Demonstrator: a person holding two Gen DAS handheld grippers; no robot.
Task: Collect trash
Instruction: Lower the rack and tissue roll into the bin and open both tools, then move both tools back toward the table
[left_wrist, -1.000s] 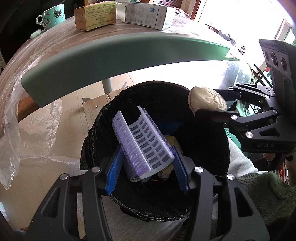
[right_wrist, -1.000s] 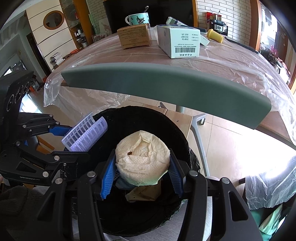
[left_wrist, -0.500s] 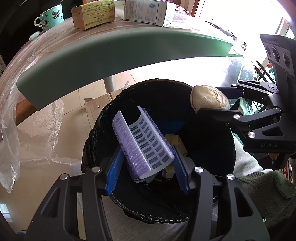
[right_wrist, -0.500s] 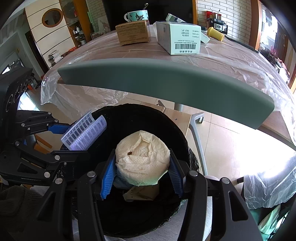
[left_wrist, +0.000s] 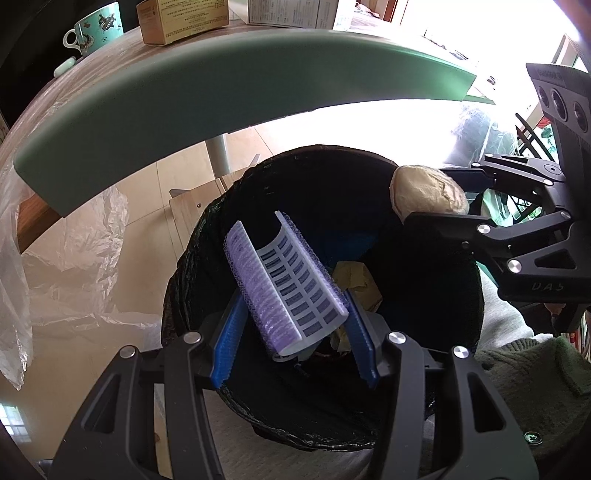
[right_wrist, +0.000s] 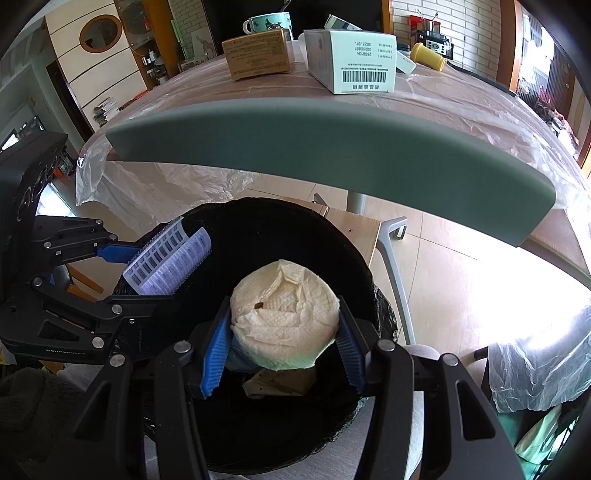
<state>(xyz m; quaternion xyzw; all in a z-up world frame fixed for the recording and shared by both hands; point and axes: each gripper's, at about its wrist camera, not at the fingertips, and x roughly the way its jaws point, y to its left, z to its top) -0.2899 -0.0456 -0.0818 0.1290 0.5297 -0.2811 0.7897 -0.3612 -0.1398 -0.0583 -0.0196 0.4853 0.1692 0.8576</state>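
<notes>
Both grippers hang over a black-lined trash bin (left_wrist: 439, 373) (right_wrist: 354, 258). My left gripper (left_wrist: 293, 332) is shut on a curved purple-and-white plastic piece (left_wrist: 284, 290), also seen at the bin's left rim (right_wrist: 168, 267). My right gripper (right_wrist: 282, 350) is shut on a crumpled wad of white paper towel (right_wrist: 284, 314), which shows at the bin's far right rim (left_wrist: 424, 194). Yellowish paper scraps (left_wrist: 356, 278) and a brown scrap (right_wrist: 282, 384) lie inside the bin.
A grey-green chair back (left_wrist: 221, 77) (right_wrist: 332, 140) arches above the bin. Behind it a plastic-covered table (right_wrist: 461, 99) carries a teal mug (left_wrist: 98, 31), a brown box (right_wrist: 258, 53), a white barcode box (right_wrist: 354, 61) and a yellow cup (right_wrist: 428, 55). A green sleeve (left_wrist: 535, 369) sits at right.
Both grippers keep their grip and hold almost still over the bin; the view shifts slightly, so the bin sits a little higher in the frames.
</notes>
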